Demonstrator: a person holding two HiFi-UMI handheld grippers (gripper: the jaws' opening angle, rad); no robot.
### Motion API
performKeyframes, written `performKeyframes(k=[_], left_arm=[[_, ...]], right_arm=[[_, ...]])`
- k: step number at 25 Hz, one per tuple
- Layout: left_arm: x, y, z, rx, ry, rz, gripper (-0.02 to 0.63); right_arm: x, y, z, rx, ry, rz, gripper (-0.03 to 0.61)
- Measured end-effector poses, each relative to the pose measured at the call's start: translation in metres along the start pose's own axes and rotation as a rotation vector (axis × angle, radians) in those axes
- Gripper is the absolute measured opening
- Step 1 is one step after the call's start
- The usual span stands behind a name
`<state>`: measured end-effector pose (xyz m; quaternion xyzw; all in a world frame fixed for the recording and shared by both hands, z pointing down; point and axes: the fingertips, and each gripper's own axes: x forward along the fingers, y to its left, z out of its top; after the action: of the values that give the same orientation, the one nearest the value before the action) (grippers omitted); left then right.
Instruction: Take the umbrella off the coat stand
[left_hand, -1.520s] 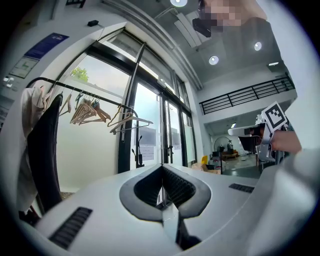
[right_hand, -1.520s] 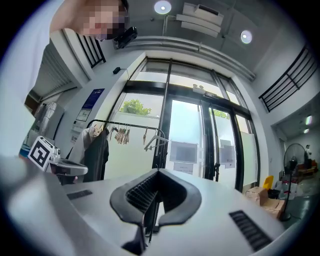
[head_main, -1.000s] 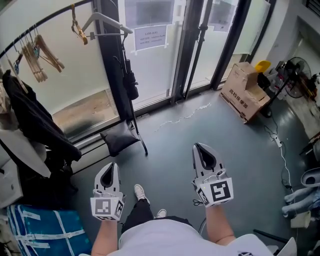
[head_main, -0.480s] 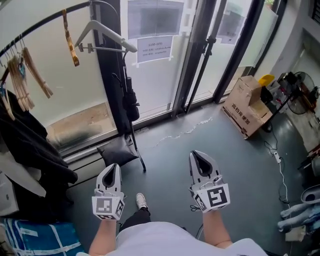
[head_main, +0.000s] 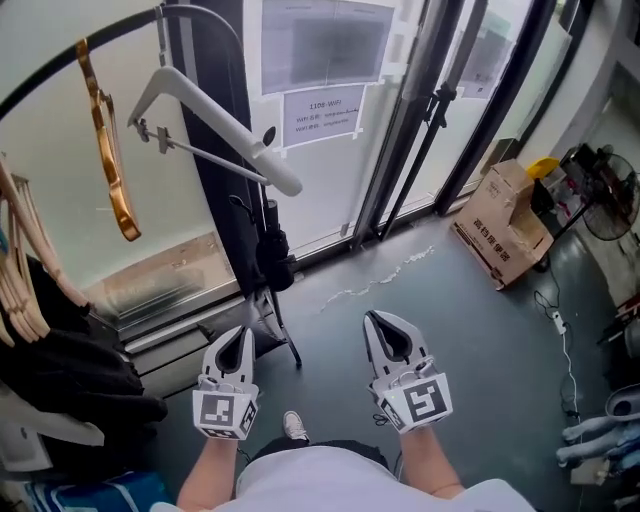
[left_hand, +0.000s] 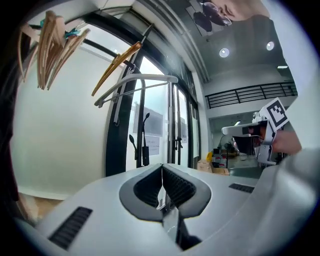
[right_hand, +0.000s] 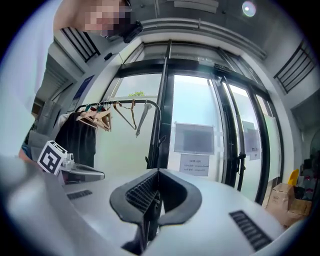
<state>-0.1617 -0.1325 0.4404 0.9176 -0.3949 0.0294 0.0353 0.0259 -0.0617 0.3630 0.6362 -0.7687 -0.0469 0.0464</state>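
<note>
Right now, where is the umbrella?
Head view, left of centre: the umbrella hangs folded below the white hanger, just ahead of the left gripper.

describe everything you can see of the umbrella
The umbrella is black and folded shut, its fabric bunched in loose folds. It hangs upright on the end rod of the stand, in front of the glass door. Only the stand seems to touch it.

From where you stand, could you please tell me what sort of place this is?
Probably the entrance of an office or workshop: tall glass doors bearing a notice, a rail with hangers, and a cardboard box on the floor.
</note>
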Motion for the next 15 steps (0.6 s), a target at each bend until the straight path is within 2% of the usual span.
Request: performKeyframes(k=[4, 10, 13, 15], left_arm=[[0.031, 0.014, -0.006, -0.011, 0.012, -0.023, 0.025], [0.060, 0.006, -0.016, -0.024, 0.045, -0.029, 0.025], [0.078, 0.003, -0.023, -0.029, 0.061, -0.005, 0.025], [0.093, 0.009, -0.028, -0.036, 0.070, 0.042, 0.025]], right_arm=[[0.018, -0.010, -0.003, 0.004, 0.011, -0.025, 0.018], [0.025, -0.032, -0.016, 0.026, 0.032, -0.031, 0.018], [0.037, -0.045, -0.016, 0.026, 0.012, 0.003, 0.018], [0.046, -0.055, -0.016, 0.027, -0.005, 0.041, 0.018]])
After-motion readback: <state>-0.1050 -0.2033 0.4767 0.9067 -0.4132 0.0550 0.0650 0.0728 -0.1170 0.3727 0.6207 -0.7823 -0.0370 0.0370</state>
